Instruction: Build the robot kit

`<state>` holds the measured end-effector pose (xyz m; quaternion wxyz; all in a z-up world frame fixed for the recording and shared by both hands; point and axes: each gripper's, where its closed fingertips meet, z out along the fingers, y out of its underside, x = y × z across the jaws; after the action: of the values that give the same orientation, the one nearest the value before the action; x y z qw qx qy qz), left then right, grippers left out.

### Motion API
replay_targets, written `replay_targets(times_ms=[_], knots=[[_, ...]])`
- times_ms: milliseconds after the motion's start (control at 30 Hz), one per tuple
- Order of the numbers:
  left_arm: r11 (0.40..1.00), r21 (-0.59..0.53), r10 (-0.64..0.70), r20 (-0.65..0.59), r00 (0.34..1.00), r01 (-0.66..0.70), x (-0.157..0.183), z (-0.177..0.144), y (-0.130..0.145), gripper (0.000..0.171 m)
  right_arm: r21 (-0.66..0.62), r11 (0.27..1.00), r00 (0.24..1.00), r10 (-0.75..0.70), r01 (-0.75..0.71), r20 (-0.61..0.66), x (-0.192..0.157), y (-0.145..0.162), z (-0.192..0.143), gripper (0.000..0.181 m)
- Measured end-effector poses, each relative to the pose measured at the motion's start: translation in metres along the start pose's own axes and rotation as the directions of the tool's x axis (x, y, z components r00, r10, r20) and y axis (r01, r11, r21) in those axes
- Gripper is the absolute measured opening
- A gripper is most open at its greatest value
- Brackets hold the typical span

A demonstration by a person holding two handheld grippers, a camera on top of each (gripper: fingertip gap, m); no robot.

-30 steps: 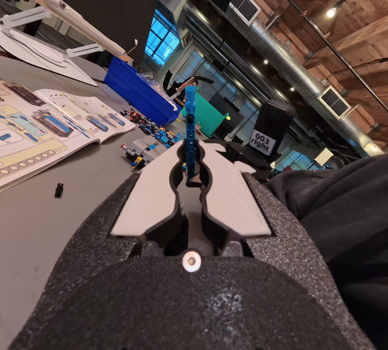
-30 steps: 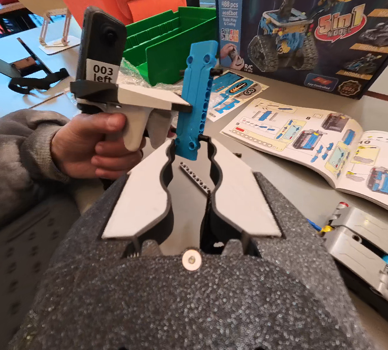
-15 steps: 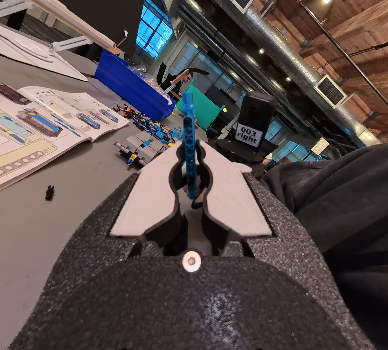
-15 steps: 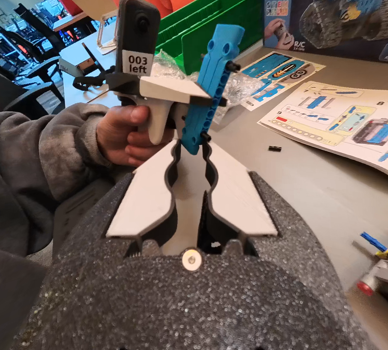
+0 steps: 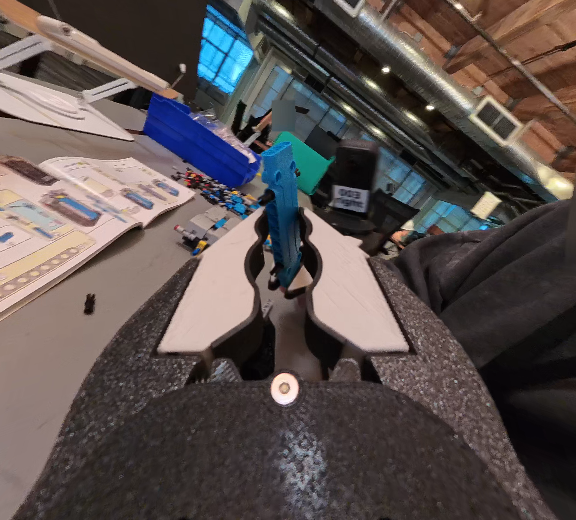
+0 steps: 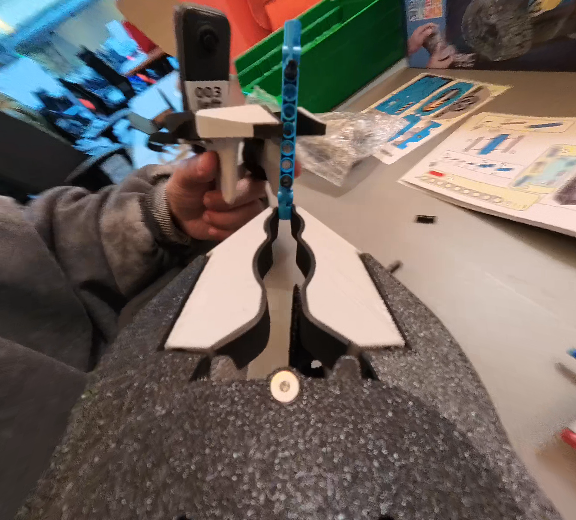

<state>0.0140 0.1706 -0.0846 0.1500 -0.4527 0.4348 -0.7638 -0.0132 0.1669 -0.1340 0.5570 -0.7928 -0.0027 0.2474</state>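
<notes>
The long blue perforated plastic beam [image 6: 287, 118] is clamped at its lower end by the right gripper [image 6: 284, 214], long axis toward 12 o'clock; farther up, mid-length, it is pinched by the left gripper [image 5: 282, 226], entering from 9 o'clock, above the grey tabletop [image 6: 467, 286]

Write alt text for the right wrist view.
The right gripper pinches the bottom end of an upright blue perforated beam, while the left gripper, held in a hand, clamps the beam's middle from the side. Behind on the grey table lie an instruction booklet and a green bin.
</notes>
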Motion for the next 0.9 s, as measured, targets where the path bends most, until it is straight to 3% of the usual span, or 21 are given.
replay_targets(times_ms=[100, 167, 367, 567, 633, 700, 733, 767, 800, 867, 900], knots=[[0.999, 0.016, -0.049, -0.156, 0.987, 0.052, 0.023, -0.001, -0.005, 0.007, 0.014, 0.984, 0.949, 0.167, -0.177, 0.267, -0.025, -0.007, -0.005, 0.005], [0.993, 0.033, -0.102, -0.222, 0.97, 0.112, 0.029, -0.004, -0.01, 0.01, 0.028, 0.963, 0.887, 0.235, -0.268, 0.398, -0.036, -0.016, -0.013, 0.006], [0.994, 0.025, -0.101, -0.209, 0.973, 0.108, 0.027, -0.004, -0.01, 0.009, 0.036, 0.967, 0.898, 0.222, -0.254, 0.379, -0.033, -0.016, -0.012, 0.006], [0.994, 0.087, -0.062, -0.11, 0.992, 0.072, 0.017, -0.003, -0.013, 0.006, 0.048, 0.931, 0.868, 0.317, -0.361, 0.383, -0.02, -0.019, -0.012, 0.006], [0.997, 0.05, -0.051, -0.107, 0.993, 0.057, 0.017, -0.003, -0.01, 0.006, 0.041, 0.959, 0.907, 0.252, -0.282, 0.337, -0.016, -0.017, -0.015, 0.011], [0.999, 0.012, -0.035, -0.087, 0.996, 0.036, 0.015, -0.005, -0.007, 0.006, 0.0, 0.994, 0.971, 0.106, -0.109, 0.214, 0.001, -0.014, -0.027, 0.039], [1.0, -0.022, -0.014, -0.053, 0.998, 0.013, 0.011, -0.004, -0.003, 0.006, -0.067, 0.998, 0.988, -0.004, 0.015, 0.156, 0.009, -0.006, -0.038, 0.034], [0.998, -0.064, 0.013, -0.027, 1.0, -0.015, 0.008, -0.002, 0.003, 0.006, -0.183, 0.974, 0.987, -0.119, 0.137, 0.105, 0.019, 0.012, -0.048, 0.025], [0.994, -0.104, 0.044, -0.005, 0.999, -0.044, 0.007, 0.0, 0.009, 0.006, -0.323, 0.918, 0.974, -0.22, 0.228, 0.06, 0.032, 0.035, -0.058, 0.028], [0.978, -0.174, 0.124, 0.041, 0.991, -0.115, 0.003, 0.004, 0.021, 0.006, -0.539, 0.79, 0.943, -0.331, 0.293, 0.027, 0.05, 0.074, -0.076, 0.034], [0.968, -0.204, 0.16, 0.057, 0.985, -0.146, 0.001, 0.005, 0.026, 0.006, -0.573, 0.763, 0.94, -0.338, 0.3, 0.043, 0.048, 0.084, -0.078, 0.036]])
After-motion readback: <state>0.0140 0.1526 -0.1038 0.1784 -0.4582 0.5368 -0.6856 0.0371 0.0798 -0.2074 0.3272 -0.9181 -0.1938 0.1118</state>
